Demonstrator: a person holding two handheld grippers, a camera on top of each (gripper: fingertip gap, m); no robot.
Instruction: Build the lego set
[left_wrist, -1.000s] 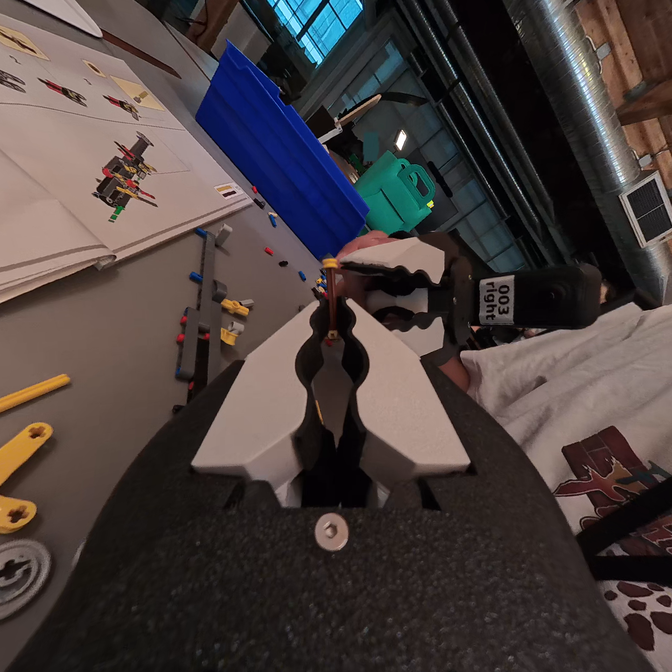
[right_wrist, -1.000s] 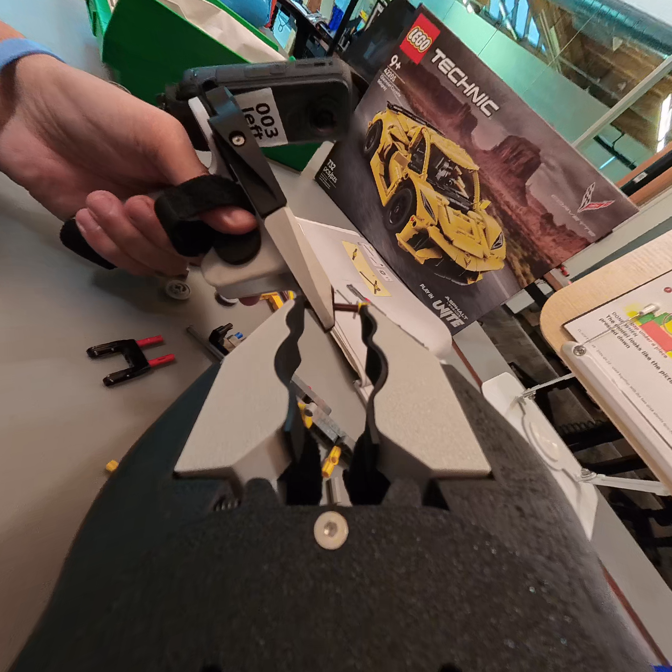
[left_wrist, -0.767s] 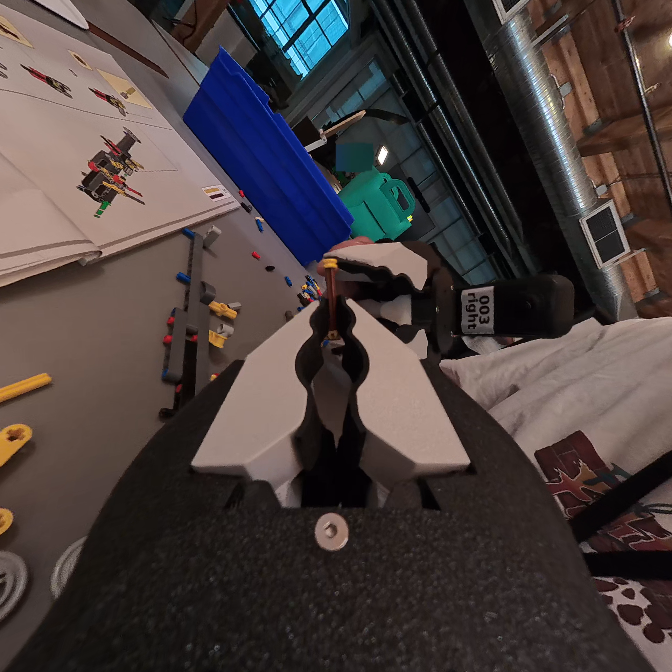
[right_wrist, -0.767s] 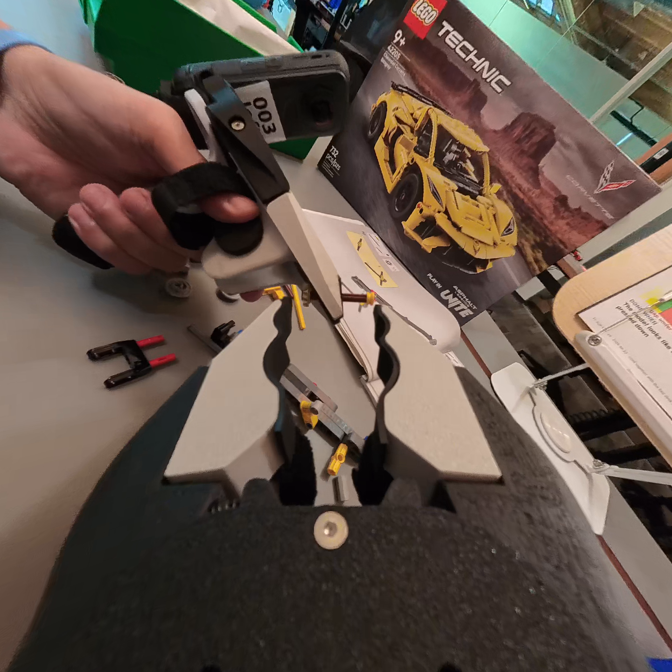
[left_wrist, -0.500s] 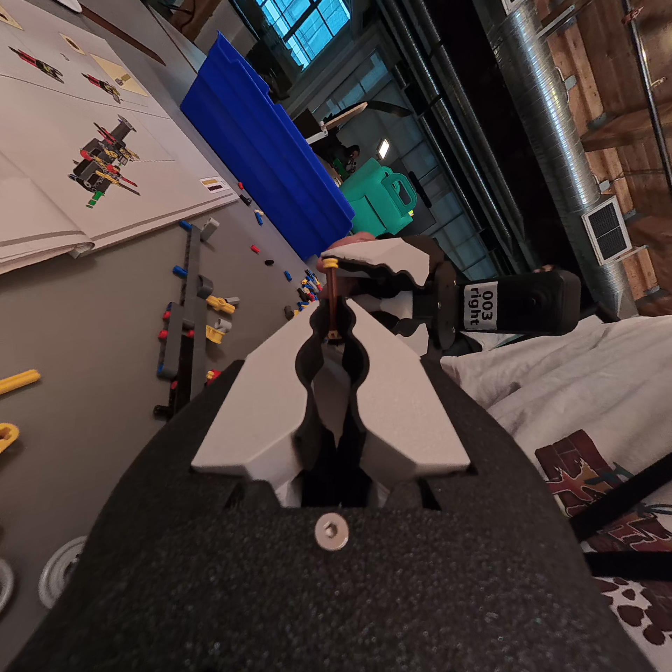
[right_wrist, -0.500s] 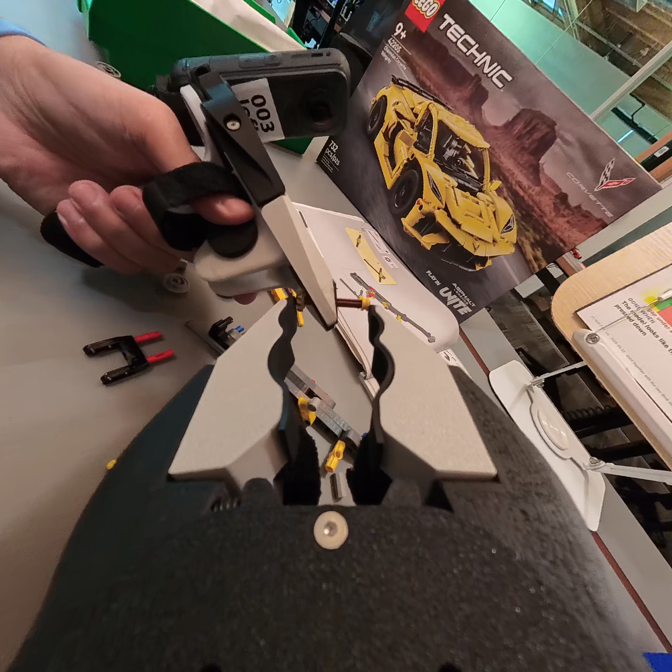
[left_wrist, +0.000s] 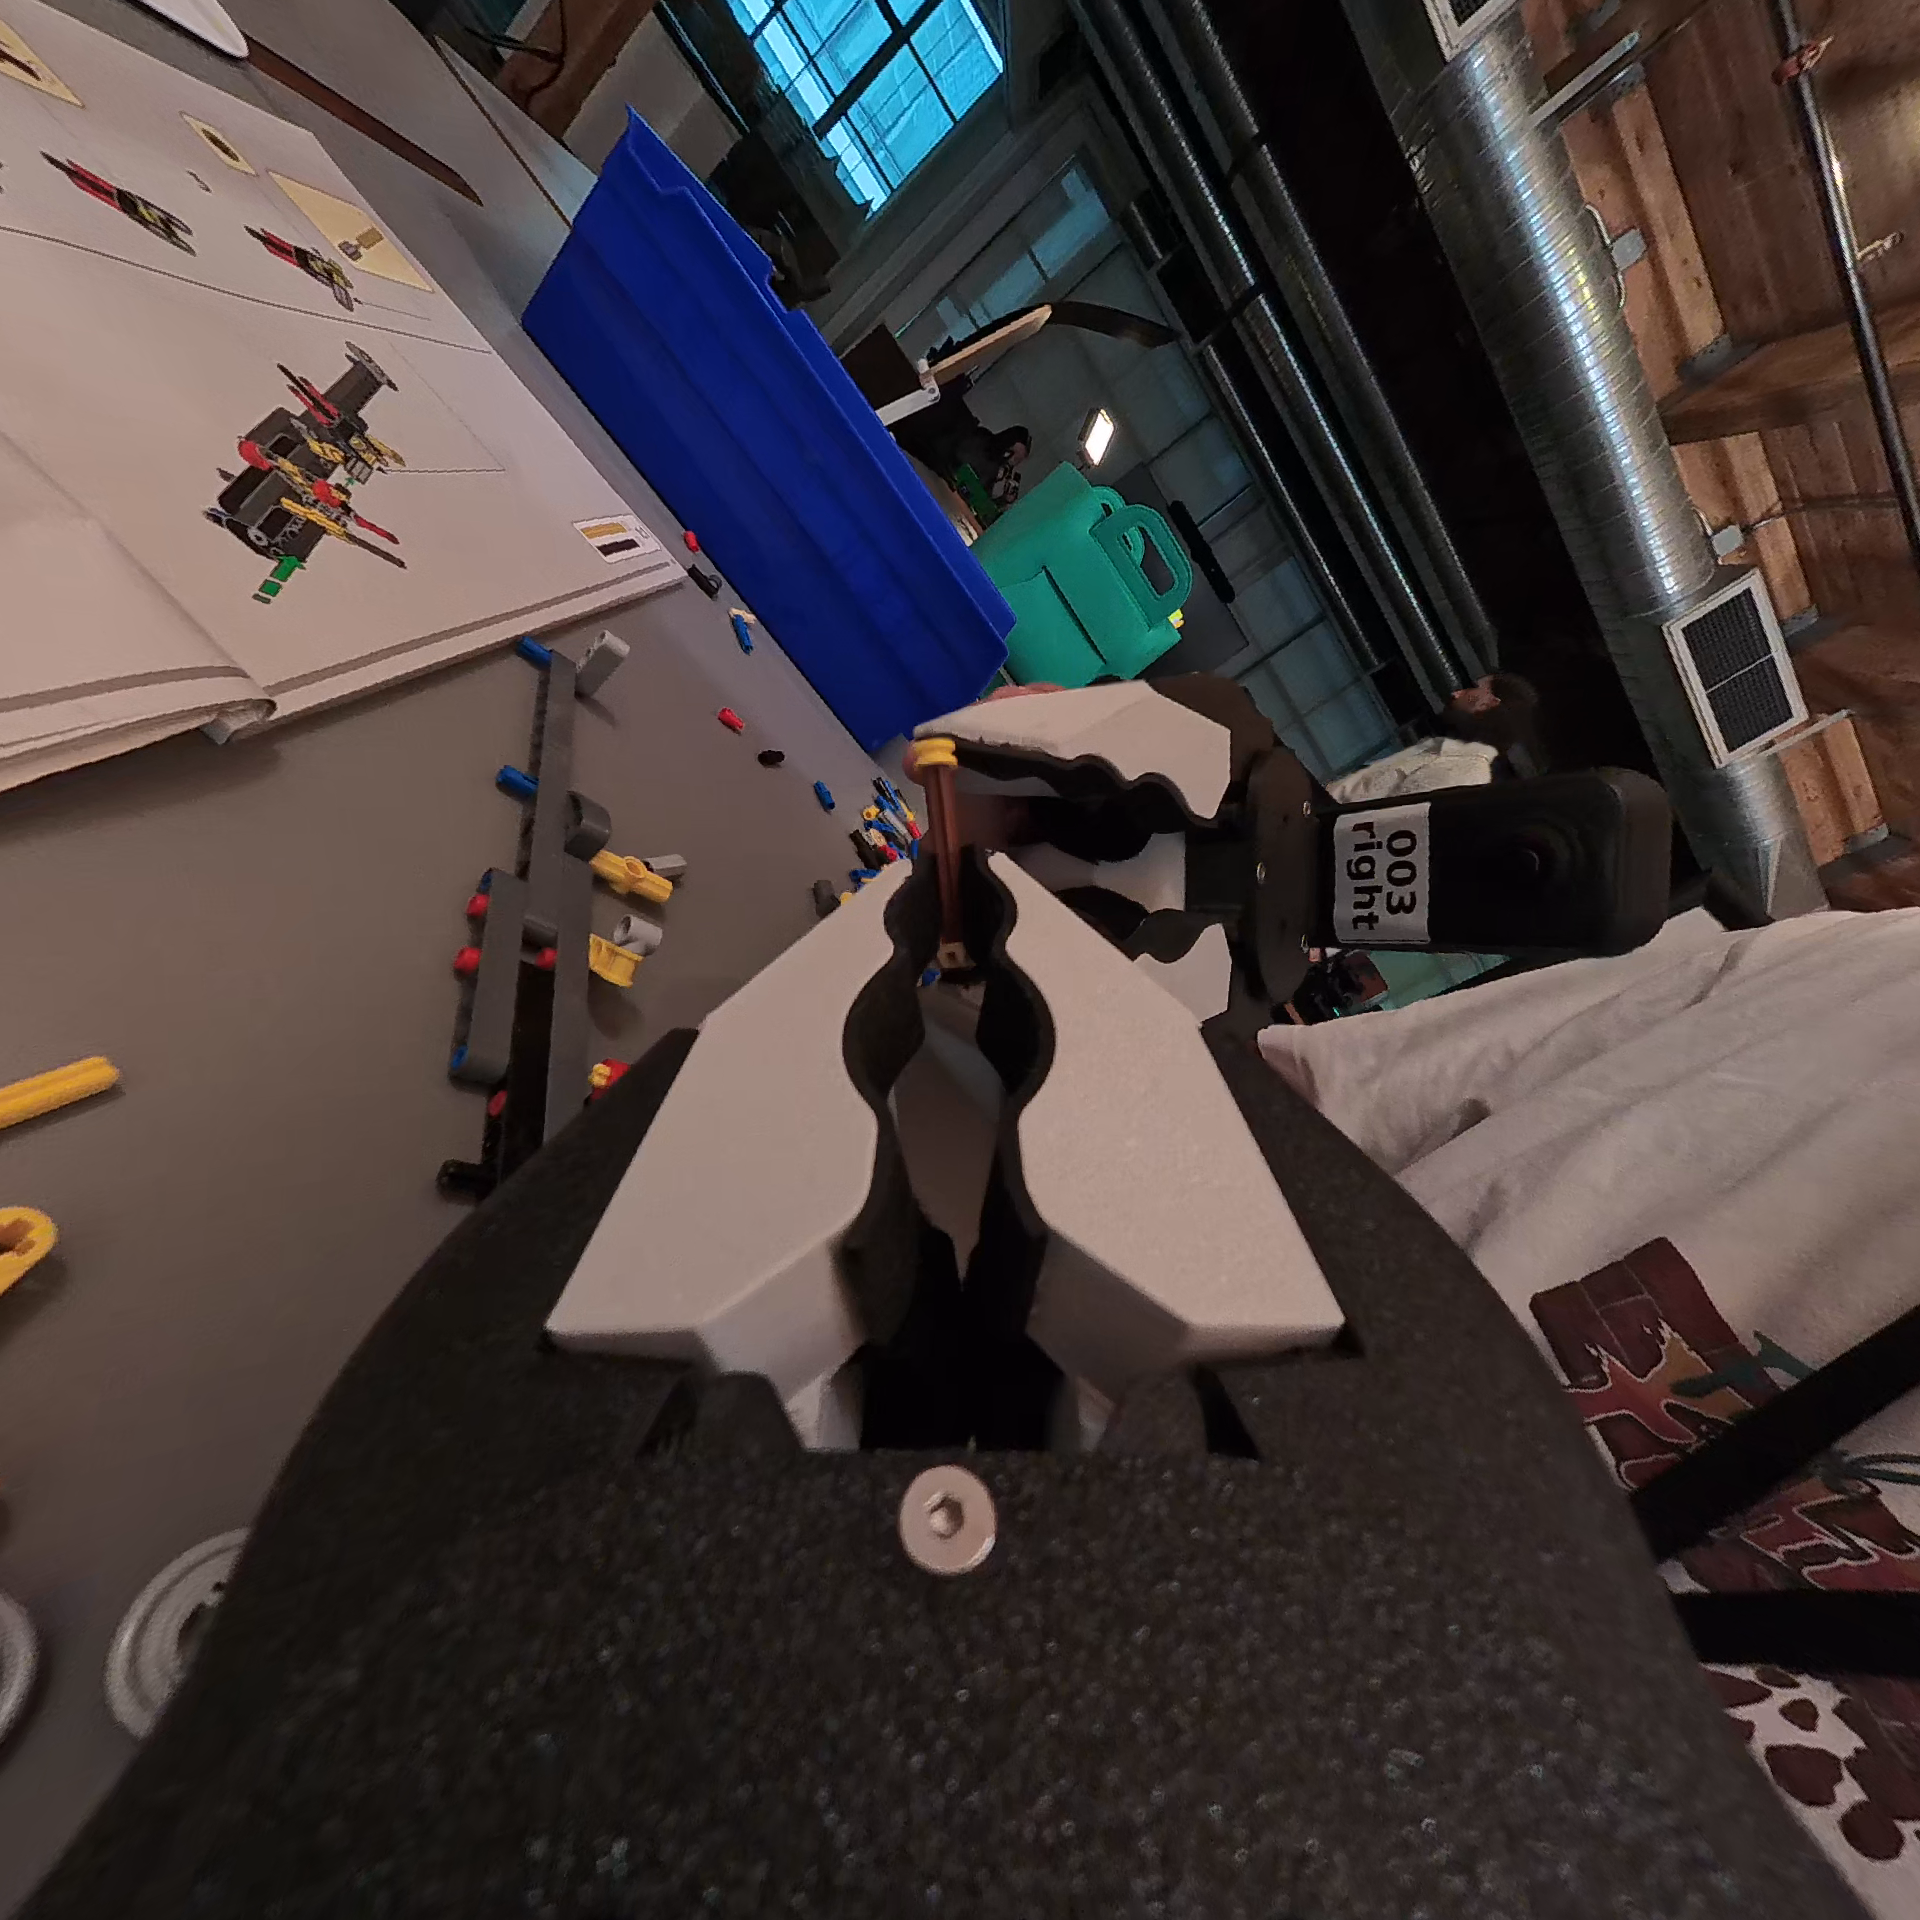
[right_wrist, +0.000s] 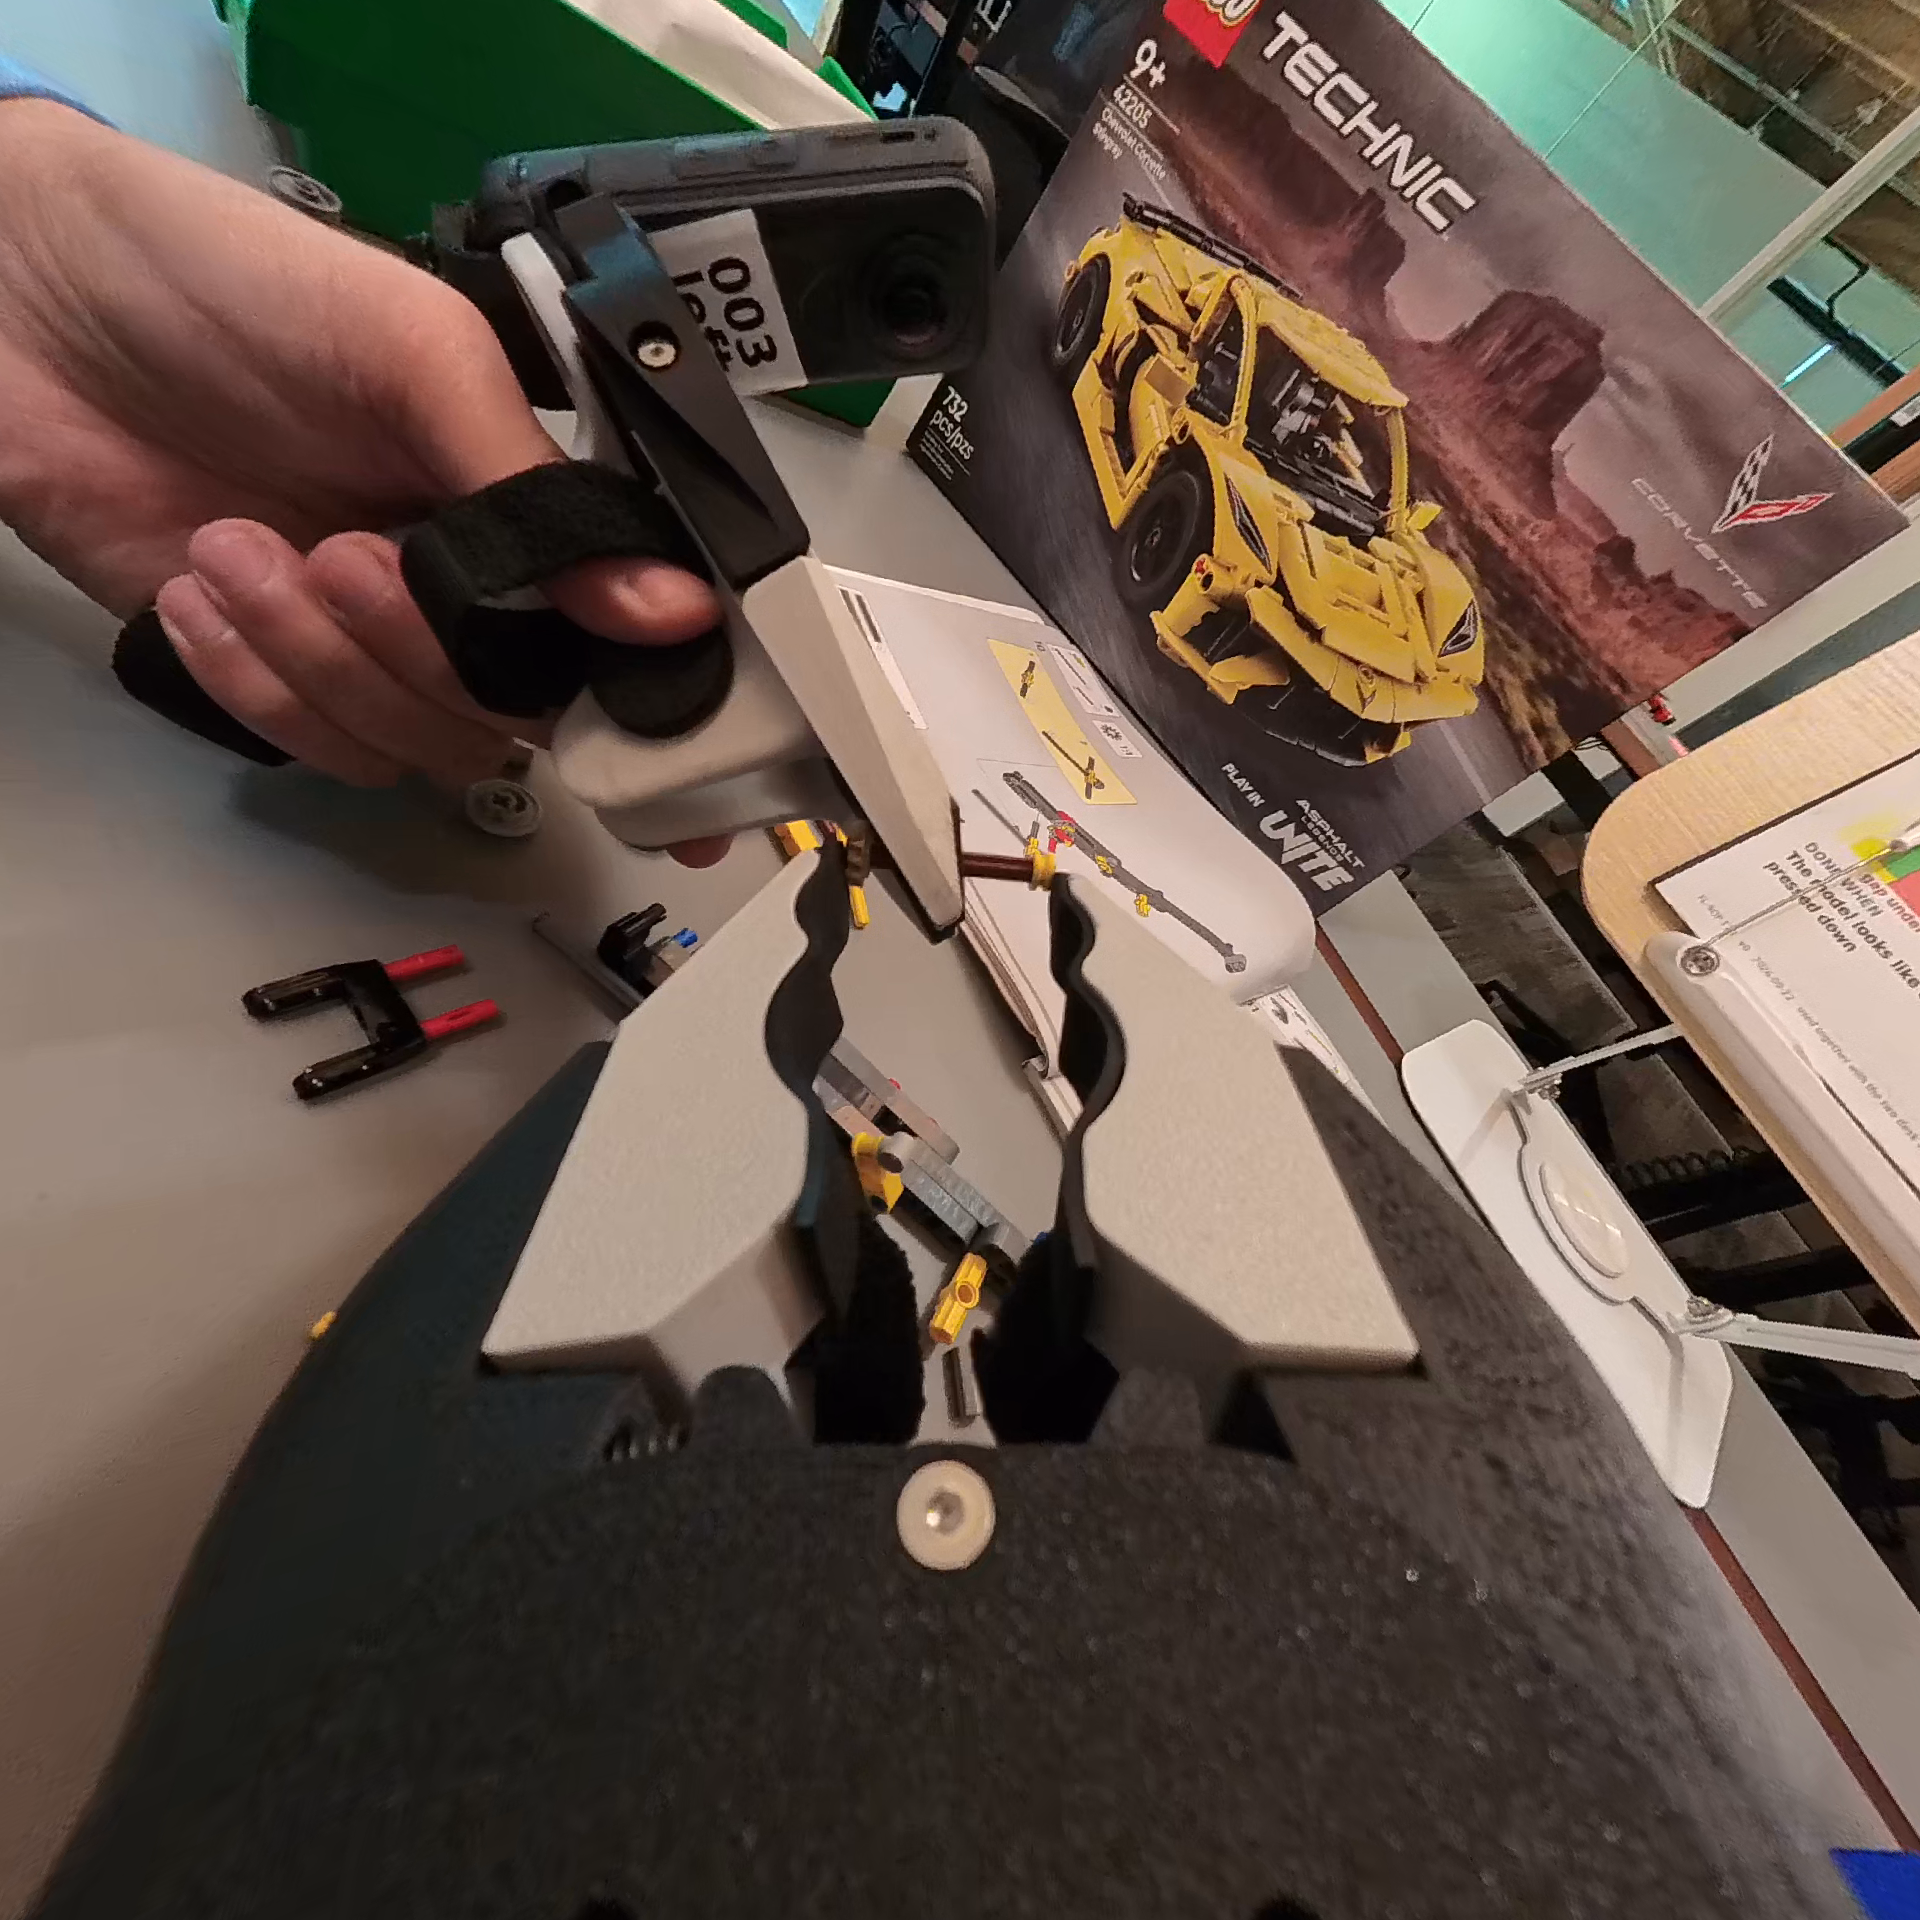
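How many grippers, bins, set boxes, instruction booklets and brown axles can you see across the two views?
Grippers: 2 (left gripper, right gripper)
Bins: 2 (blue bin, green bin)
Set boxes: 1 (box)
Instruction booklets: 1 (booklet)
Brown axles: 1 (axle)
Total: 7

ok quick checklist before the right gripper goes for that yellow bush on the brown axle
1. Left gripper shut on the brown axle: ok.
2. Yellow bush on the axle's free end, exposed: ok.
3. Right gripper open wide enough: ok.
4. Bush between the right fingers: not ok, it sits by the right-hand fingertip.
5. Bush fully seated: cannot tell.
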